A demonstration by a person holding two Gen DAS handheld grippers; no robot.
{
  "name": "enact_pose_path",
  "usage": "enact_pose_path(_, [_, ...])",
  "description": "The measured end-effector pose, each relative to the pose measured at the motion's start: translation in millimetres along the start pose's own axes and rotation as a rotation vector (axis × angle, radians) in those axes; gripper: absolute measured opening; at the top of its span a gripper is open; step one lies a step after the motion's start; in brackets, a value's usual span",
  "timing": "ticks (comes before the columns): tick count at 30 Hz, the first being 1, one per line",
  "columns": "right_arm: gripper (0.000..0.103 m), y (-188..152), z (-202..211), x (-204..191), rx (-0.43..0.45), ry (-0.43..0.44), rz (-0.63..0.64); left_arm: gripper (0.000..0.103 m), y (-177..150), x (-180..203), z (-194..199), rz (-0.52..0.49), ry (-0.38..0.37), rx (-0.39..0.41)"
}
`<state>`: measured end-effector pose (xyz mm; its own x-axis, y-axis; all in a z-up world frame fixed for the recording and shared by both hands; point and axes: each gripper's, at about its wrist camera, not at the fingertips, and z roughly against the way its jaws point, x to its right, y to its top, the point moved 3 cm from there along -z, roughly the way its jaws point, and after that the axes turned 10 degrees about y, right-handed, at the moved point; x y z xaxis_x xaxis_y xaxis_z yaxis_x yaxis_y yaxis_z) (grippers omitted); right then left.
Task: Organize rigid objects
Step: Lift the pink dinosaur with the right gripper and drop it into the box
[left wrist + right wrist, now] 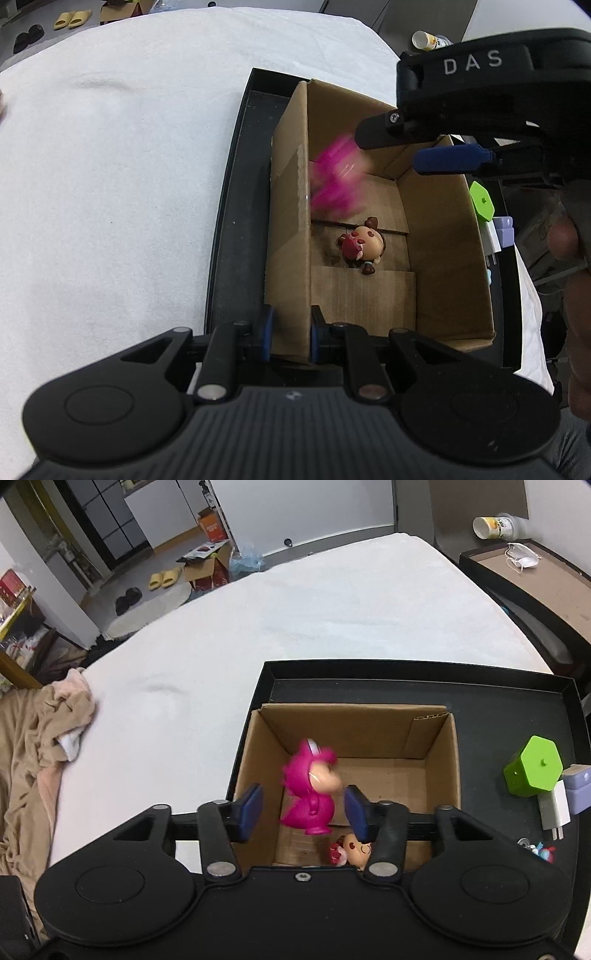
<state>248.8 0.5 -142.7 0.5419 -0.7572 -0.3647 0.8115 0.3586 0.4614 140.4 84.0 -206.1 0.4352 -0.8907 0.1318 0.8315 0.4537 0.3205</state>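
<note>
A brown cardboard box (443, 229) (439, 753) stands in a black tray (236, 192) (517, 716). My left gripper (290, 334) is shut on the box's near-left wall. My right gripper (301, 808) (388, 151) is open above the box. A pink toy figure (310, 790) (334, 177), blurred by motion, is between and below its fingers, inside the box and free of them. A small tan and red figurine (364, 245) (351, 849) lies on the box floor.
The tray lies on a white cloth surface (110, 184) (295, 613). In the tray beside the box are a green hexagonal block (533, 771) (482, 201), a white charger plug (552, 808) and a lilac block (578, 788). A beige cloth (44, 738) lies at the left.
</note>
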Motion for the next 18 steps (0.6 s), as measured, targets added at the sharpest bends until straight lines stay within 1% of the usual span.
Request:
enact_pose_path(7, [0.050,-8,12,8,0.002,-0.007,-0.002,0.017,0,1,0,0.002,0.004,0.000])
enact_pose_path(18, [0.050,-21,47,38,0.028,-0.031,-0.042,0.017,0,3,1,0.002,0.017,0.001])
